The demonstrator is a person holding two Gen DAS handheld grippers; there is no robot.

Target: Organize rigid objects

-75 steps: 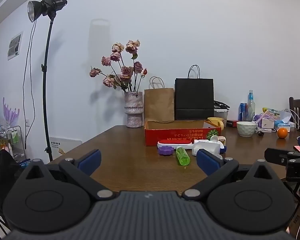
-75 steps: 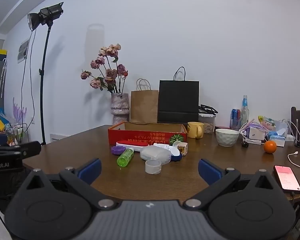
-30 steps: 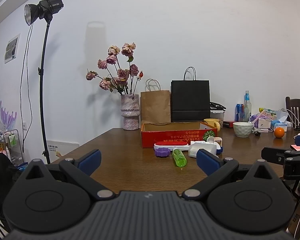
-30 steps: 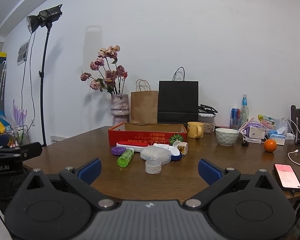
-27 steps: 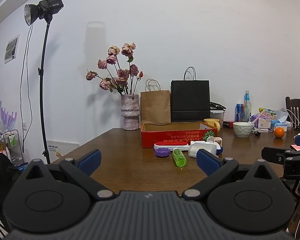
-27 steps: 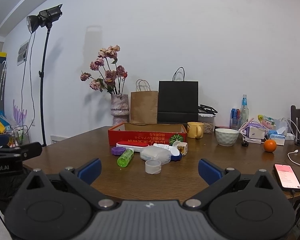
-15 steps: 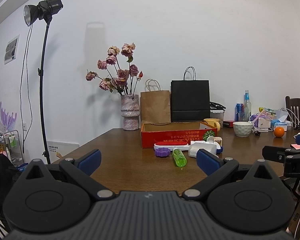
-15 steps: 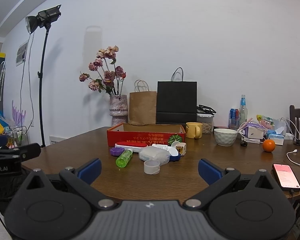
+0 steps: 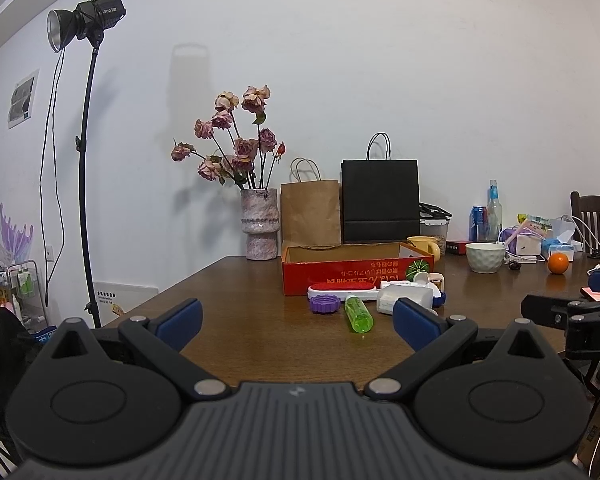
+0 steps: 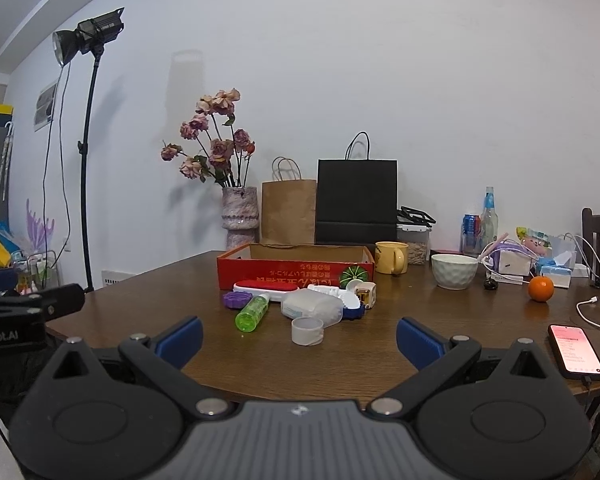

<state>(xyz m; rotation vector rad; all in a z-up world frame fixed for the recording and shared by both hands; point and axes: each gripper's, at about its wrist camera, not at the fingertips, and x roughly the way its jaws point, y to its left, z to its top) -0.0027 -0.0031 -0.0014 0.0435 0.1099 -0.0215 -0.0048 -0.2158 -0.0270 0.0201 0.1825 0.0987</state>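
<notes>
Over the last 2.5 s almost nothing changed: our views drifted slightly, and no object moved. We judge the task not yet started, both tools being well short of the pile.

Left gripper (image 9: 296, 318): released, fingers spread wide, holding nothing. Right gripper (image 10: 298, 338): also spread wide and empty.

Left to right, the loose items sit on the brown table (image 10: 160, 312) just in front of the red box (image 10: 296, 270): purple lid (image 10: 236, 300), green bottle (image 10: 253, 312), red-topped white case (image 10: 266, 288), clear tub (image 10: 314, 306), white ring (image 10: 307, 331), small cube (image 10: 365, 294). The box looks like the likely destination.

Room, left to right: 1 studio lamp (image 9: 86, 26) on a stand, a vase of dried roses (image 9: 259, 224), 2 paper bags, a mug, a bowl (image 10: 454, 271), an orange (image 10: 541, 289), and a lit phone (image 10: 575, 350) at the table's near right edge.
</notes>
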